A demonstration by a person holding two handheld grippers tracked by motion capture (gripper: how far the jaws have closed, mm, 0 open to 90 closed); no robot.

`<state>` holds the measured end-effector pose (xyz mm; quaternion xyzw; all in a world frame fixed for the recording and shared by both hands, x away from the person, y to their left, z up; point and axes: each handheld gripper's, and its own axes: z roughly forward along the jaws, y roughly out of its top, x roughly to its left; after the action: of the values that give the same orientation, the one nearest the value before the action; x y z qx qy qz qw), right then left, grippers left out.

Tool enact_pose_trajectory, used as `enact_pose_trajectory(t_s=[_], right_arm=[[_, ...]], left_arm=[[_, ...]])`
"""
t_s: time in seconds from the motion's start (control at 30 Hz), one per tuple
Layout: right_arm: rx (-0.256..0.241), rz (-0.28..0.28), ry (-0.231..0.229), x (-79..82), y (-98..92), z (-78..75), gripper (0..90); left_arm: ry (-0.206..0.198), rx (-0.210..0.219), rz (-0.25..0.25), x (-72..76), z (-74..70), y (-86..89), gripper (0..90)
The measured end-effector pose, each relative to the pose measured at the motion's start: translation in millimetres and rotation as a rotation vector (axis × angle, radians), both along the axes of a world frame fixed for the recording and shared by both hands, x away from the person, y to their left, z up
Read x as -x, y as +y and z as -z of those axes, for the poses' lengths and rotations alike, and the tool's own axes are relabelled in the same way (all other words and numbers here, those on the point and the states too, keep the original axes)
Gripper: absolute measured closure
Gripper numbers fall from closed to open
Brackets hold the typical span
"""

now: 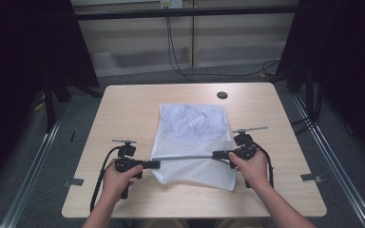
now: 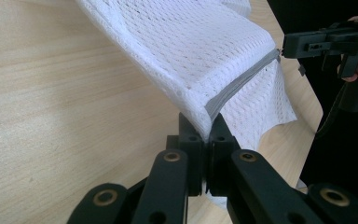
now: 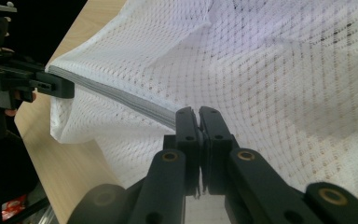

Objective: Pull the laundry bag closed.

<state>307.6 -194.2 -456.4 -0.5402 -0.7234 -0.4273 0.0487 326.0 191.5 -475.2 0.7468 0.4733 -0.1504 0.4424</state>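
1. A light wooden surface (image 1: 123,109) is standing in the middle of the room, its grain running sideways.
2. A round dark cable port (image 1: 222,95) is sitting near the surface's far edge, right of centre.
3. Black cables (image 1: 173,52) are hanging from a wall socket (image 1: 170,4) and trailing across the grey floor (image 1: 138,78) behind the surface.
4. A black horizontal bar (image 1: 185,13) is running across the far wall.
5. Dark curtains (image 1: 24,57) are hanging at both sides.
6. Metal rails (image 1: 35,161) are lying on the floor along each side.
7. Two small grey brackets (image 1: 74,182) are sticking out from the surface's side edges near its front.
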Motion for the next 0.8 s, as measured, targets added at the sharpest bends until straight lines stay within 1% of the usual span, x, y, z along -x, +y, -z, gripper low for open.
enact_pose_trajectory(t_s=[0.03, 0.1, 0.23, 0.3, 0.33, 0.37, 0.4, 0.5, 0.53, 0.57, 0.6, 0.63, 0.67, 0.8], right_arm=[[0.003, 0.003, -0.003, 0.2, -1.2, -0.2, 87.0], [0.009, 0.006, -0.005, 0.5, -2.5, -0.3, 87.0], [0.004, 0.007, -0.002, 1.0, -3.8, -0.9, 87.0], [0.004, 0.007, -0.001, 1.2, -4.0, -0.8, 87.0], [0.012, 0.009, -0.002, 1.5, -4.3, -0.8, 87.0], [0.013, 0.011, -0.006, 1.4, -5.1, -0.3, 87.0], [0.013, 0.012, -0.003, 1.6, -6.8, 0.0, 87.0], [0.009, 0.019, -0.005, 2.0, -10.6, 0.5, 87.0], [0.008, 0.020, -0.005, 2.3, -11.1, 0.5, 87.0], [0.012, 0.020, -0.007, 2.5, -11.3, 0.5, 87.0], [0.012, 0.020, -0.006, 2.5, -11.4, 0.5, 87.0], [0.010, 0.019, -0.006, 2.6, -11.5, 0.4, 87.0], [0.009, 0.019, -0.007, 2.6, -11.6, 0.3, 87.1], [0.007, 0.020, -0.005, 2.6, -12.3, 0.3, 87.0]], left_arm=[[0.006, 0.004, -0.005, 0.3, -0.3, -0.5, 87.8], [0.000, 0.001, -0.001, 0.0, 0.0, -0.1, 87.8], [0.005, 0.001, -0.005, 0.3, -0.6, -0.8, 87.7], [-0.001, -0.001, -0.007, 0.3, -0.6, -0.4, 87.7], [-0.003, -0.006, -0.007, 0.1, -0.8, 0.6, 87.7], [0.005, 0.002, -0.011, 0.4, -0.9, 0.8, 87.7], [0.004, 0.005, -0.015, 0.5, -0.9, 1.0, 87.7], [0.004, 0.001, -0.004, 0.1, -0.4, 1.3, 87.7], [-0.004, -0.006, 0.000, -0.1, -0.4, 1.1, 87.8], [0.000, -0.004, 0.001, 0.0, -0.3, 0.7, 87.7], [-0.002, -0.004, -0.006, 0.0, -0.6, 0.7, 87.7], [-0.006, -0.007, -0.001, -0.1, -0.6, 1.0, 87.7], [0.001, 0.001, -0.007, 0.2, -0.8, 0.7, 87.8], [0.000, -0.003, -0.006, 0.2, -0.8, 0.8, 87.7]])
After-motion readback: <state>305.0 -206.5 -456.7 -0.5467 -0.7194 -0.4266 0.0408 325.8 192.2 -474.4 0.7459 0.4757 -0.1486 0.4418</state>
